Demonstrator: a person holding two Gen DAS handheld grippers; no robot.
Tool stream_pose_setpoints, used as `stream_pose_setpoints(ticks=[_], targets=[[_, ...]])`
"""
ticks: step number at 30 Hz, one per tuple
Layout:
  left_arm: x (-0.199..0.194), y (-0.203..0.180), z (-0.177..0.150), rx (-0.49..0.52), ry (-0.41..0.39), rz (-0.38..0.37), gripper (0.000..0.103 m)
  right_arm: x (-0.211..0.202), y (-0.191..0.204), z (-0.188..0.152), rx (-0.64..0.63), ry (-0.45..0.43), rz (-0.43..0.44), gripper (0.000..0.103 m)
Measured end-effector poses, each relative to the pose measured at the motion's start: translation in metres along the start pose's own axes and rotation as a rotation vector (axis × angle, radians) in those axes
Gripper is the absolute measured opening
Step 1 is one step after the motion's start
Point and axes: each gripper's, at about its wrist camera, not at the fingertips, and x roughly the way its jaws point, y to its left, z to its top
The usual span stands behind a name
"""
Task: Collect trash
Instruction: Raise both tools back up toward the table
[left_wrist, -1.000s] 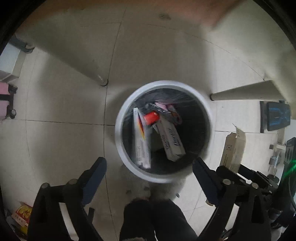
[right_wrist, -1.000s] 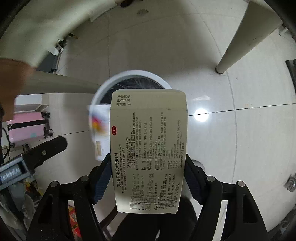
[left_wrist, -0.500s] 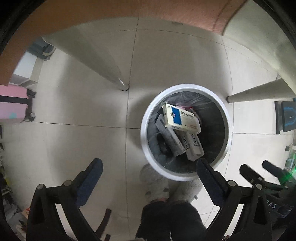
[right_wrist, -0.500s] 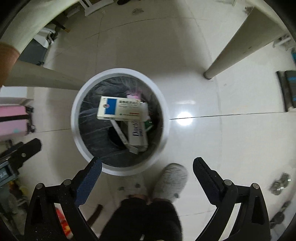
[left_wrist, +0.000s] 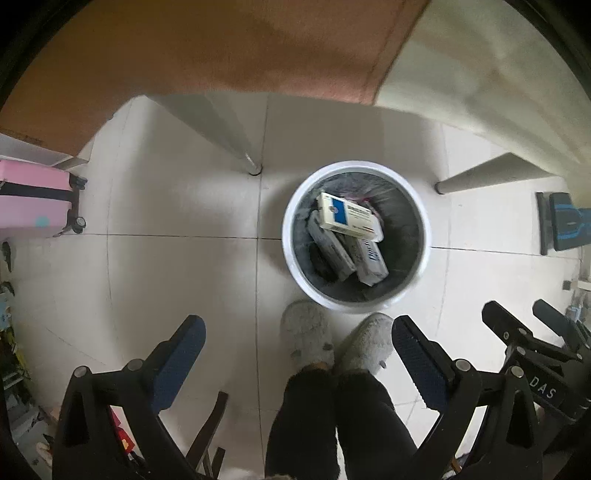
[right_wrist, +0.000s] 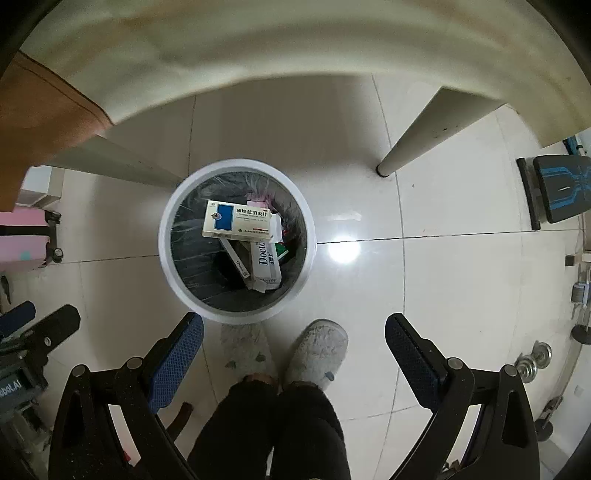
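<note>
A round white trash bin (left_wrist: 421, 254) (right_wrist: 166, 266) with a dark liner stands on the tiled floor under the table. A white medicine box with a blue patch (left_wrist: 349, 218) (right_wrist: 238, 221) lies on top of several other cartons (left_wrist: 369, 258) (right_wrist: 266, 264) inside it. My left gripper (left_wrist: 299, 354) is open and empty, high above the floor, with the bin ahead and to the right. My right gripper (right_wrist: 293, 345) is open and empty above the bin's near side. The right gripper also shows at the right edge of the left wrist view (left_wrist: 532, 339).
Table legs (left_wrist: 236, 147) (right_wrist: 417, 140) stand beside the bin, and the table edge (right_wrist: 295, 59) arches overhead. The person's grey slippers (left_wrist: 306, 339) (right_wrist: 317, 350) are just in front of the bin. A pink suitcase (left_wrist: 33, 199) is at the left, a blue-black object (right_wrist: 557, 188) at the right.
My right gripper opened and let go of the medicine box, which now lies in the bin. Both grippers have risen away, so the bin looks smaller.
</note>
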Motion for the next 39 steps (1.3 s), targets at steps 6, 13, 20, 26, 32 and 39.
stream_pose_setpoints(ticks=[6, 13, 20, 26, 32, 39], targets=[[-0.052, -0.004, -0.012, 0.017, -0.027, 0.009, 0.103, -0.059, -0.002, -0.01, 0.023, -0.019, -0.004, 0.1], [-0.139, -0.007, -0.03, 0.032, -0.076, 0.0, 0.103, -0.154, 0.001, -0.027, 0.041, -0.048, 0.013, 0.1], [-0.226, -0.004, -0.044, 0.022, -0.12, -0.011, 0.103, -0.252, 0.004, -0.044, 0.051, -0.074, 0.041, 0.1], [-0.29, -0.003, -0.031, 0.001, -0.227, -0.027, 0.103, -0.334, 0.005, -0.034, 0.058, -0.145, 0.078, 0.1], [-0.347, -0.003, 0.018, -0.028, -0.358, 0.01, 0.103, -0.402, 0.004, 0.027, 0.042, -0.239, 0.104, 0.1], [-0.386, -0.023, 0.105, -0.076, -0.446, 0.076, 0.103, -0.455, 0.002, 0.142, -0.082, -0.312, 0.037, 0.1]])
